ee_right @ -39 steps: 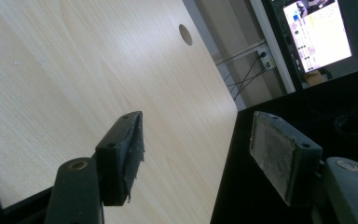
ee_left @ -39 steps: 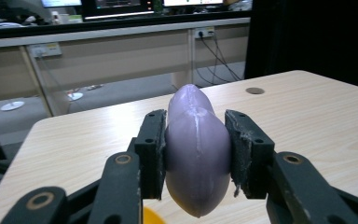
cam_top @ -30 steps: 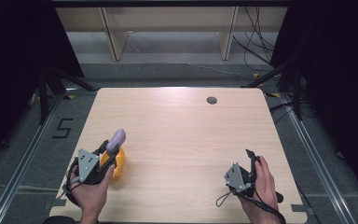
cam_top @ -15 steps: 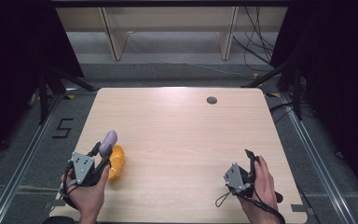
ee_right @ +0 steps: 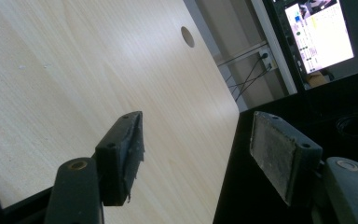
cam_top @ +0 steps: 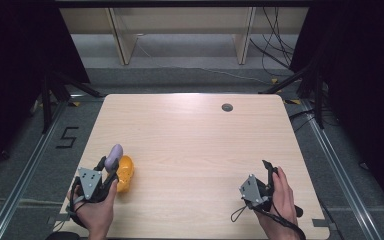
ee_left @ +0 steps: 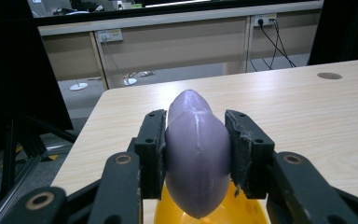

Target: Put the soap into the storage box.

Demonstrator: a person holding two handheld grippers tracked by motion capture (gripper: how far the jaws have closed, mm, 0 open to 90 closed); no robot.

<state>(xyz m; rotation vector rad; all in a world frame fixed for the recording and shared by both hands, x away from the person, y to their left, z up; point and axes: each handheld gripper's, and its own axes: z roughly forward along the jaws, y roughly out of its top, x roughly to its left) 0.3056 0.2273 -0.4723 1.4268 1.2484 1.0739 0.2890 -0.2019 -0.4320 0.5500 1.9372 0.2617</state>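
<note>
- One wooden table (cam_top: 195,150), light grained, with one round dark cable hole (cam_top: 227,107) near its far edge, right of centre; that hole also appears far off in the left gripper view (ee_left: 329,75) and in the right gripper view (ee_right: 187,36)
- Two hand-held grippers, one per hand, both at the near edge of the table and well apart from each other
- Left gripper (cam_top: 107,167), near left corner: its two black jaws are pinching the purple object, one pad pressed on each side of it, as the left gripper view (ee_left: 196,154) shows closely
- Right gripper (cam_top: 269,172), near right corner: jaws spread apart with nothing between them; in the right gripper view (ee_right: 198,149) the bare pads stand over the table's right edge
- One yellow-orange rounded object (cam_top: 124,172) on the table, just right of the left gripper and directly beneath the purple one (ee_left: 205,215)
- One purple egg-shaped object (cam_top: 113,154), smooth with a faint seam, held over the yellow-orange object, its tip pointing toward the far side (ee_left: 196,149)
- Against the earlier frames: the left hand with the purple object has drawn slightly nearer and to the left; the right hand and its gripper have kept their place with the same spread
</note>
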